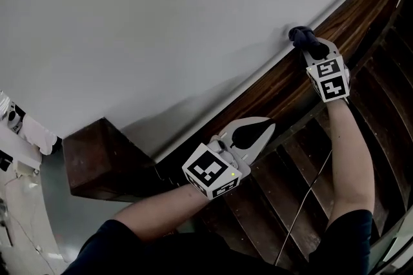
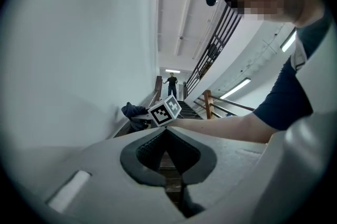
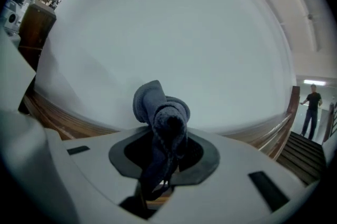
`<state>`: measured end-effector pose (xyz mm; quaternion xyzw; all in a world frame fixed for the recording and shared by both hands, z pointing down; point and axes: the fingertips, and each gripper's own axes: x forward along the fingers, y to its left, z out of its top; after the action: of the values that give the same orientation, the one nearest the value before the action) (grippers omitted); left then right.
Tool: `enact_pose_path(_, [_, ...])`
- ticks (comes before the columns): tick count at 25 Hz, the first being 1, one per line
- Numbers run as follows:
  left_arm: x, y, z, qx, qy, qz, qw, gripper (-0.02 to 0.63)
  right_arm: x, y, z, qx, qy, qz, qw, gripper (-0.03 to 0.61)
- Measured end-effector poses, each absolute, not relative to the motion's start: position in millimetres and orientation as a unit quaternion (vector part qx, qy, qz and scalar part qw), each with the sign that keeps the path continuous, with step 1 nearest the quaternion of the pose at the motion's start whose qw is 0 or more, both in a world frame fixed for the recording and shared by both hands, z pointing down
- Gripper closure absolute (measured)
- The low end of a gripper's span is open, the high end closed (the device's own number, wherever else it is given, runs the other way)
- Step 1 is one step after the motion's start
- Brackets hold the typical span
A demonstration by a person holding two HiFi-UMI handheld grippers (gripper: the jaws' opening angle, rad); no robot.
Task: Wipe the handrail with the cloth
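Grippers counted: two, one in each hand.

- The right gripper [image 1: 311, 48] is reaching up the slope with its jaws clamping one dark cloth [image 1: 301, 35].
- The bunched cloth is pressing on the top edge of the one wooden handrail [image 1: 274, 83], where the wood is meeting the white wall [image 1: 161, 22].
- In the right gripper view, the cloth [image 3: 160, 112] is standing up out of the right gripper [image 3: 163, 153] as a rolled wad. Its lower end is being pinched between the pads. The wood band [image 3: 58, 119] is curving past underneath, against the wall.
- The left gripper [image 1: 266, 128] is hovering lower down, beside the handrail and over the dark stair treads [image 1: 310, 183]. No view is showing whether it is touching the wood.
- In the left gripper view, the left gripper [image 2: 167, 136] is showing its jaws closed tip to tip, with nothing between them (only treads are showing through the slot below).

Marker cubes counted: two in the head view, one on the right gripper [image 1: 330, 79] and one on the left [image 1: 211, 170]. The left gripper view is also catching the right one's cube [image 2: 165, 111], with the cloth [image 2: 134, 111] just beyond it at the wall.

One square wooden post block [image 1: 97, 157] is sitting at the rail's lower end.

One person [image 3: 311, 107] is standing far off by the stairs, and is also seen in the left gripper view [image 2: 171, 82].
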<state>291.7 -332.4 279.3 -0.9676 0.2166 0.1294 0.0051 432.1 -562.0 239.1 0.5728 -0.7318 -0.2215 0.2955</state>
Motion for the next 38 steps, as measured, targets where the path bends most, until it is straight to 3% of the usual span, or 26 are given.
enact_pose_path(5, [285.1,-330.1,284.3,-0.966,0.224,0.127,0.003,0.612,437.6,-566.4,232.4,0.583,-0.731,-0.215,0.282,0.485])
enact_pose_path(21, [219.3,-293.7,358.1,-0.96,0.257,0.1,-0.039,0.612,336.8,-518.4,311.9,0.544,-0.747,-0.229,0.306,0.485])
enact_pose_path(38, [103.9,-200.9,412.2,-0.955,0.282,0.07,-0.055,0.612,146.8,-417.6,446.5,0.447,-0.802,-0.209,0.337,0.485])
